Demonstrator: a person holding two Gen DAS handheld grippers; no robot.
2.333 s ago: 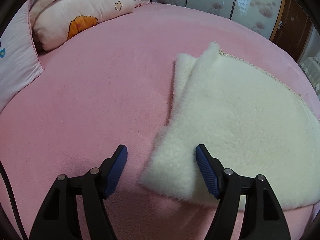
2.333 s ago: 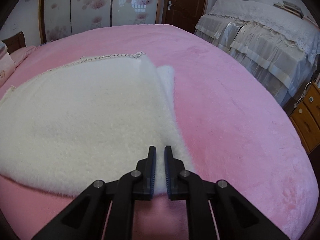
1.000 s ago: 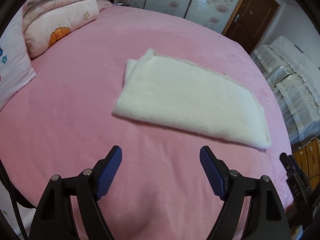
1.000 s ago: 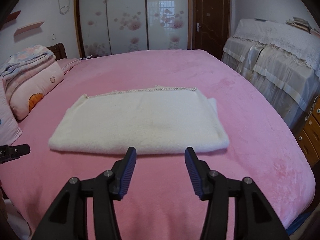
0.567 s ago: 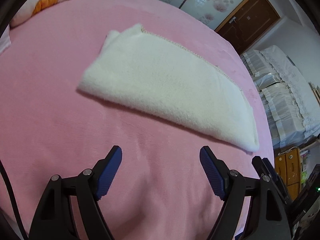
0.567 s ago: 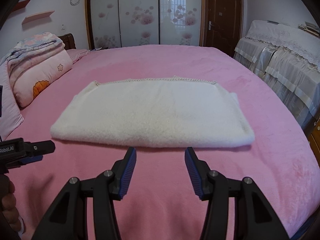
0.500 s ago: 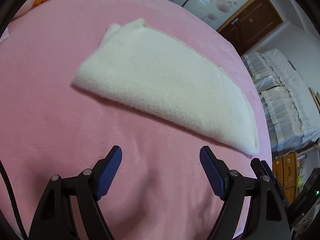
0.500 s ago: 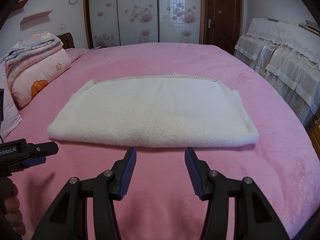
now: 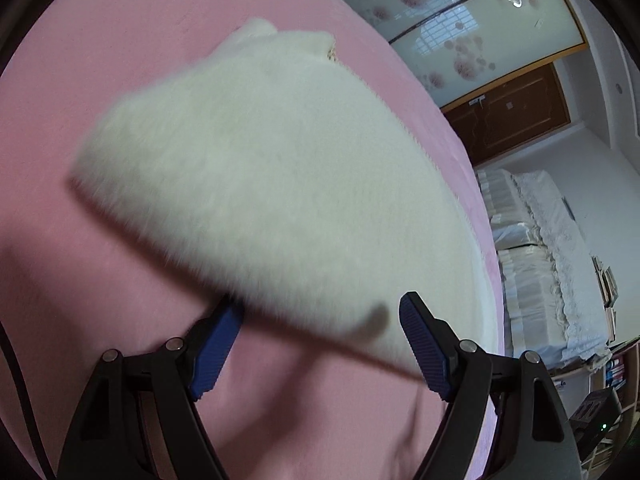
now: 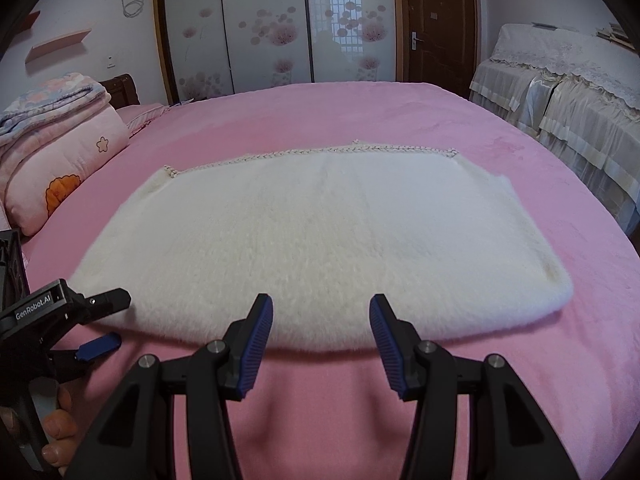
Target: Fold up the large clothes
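The folded white fleece garment (image 10: 320, 236) lies flat mid-bed, its braided trim along the far edge, its thick fold toward the near edge of the pink bed (image 10: 460, 120). The right gripper (image 10: 321, 330) tilts down at the fold's middle, jaws apart, holding nothing. The left gripper (image 9: 320, 340), a hand (image 10: 60, 428) on its handle, angles in at the garment's near left corner, jaws wide, one finger (image 9: 216, 344) tucked under the blurred fold.
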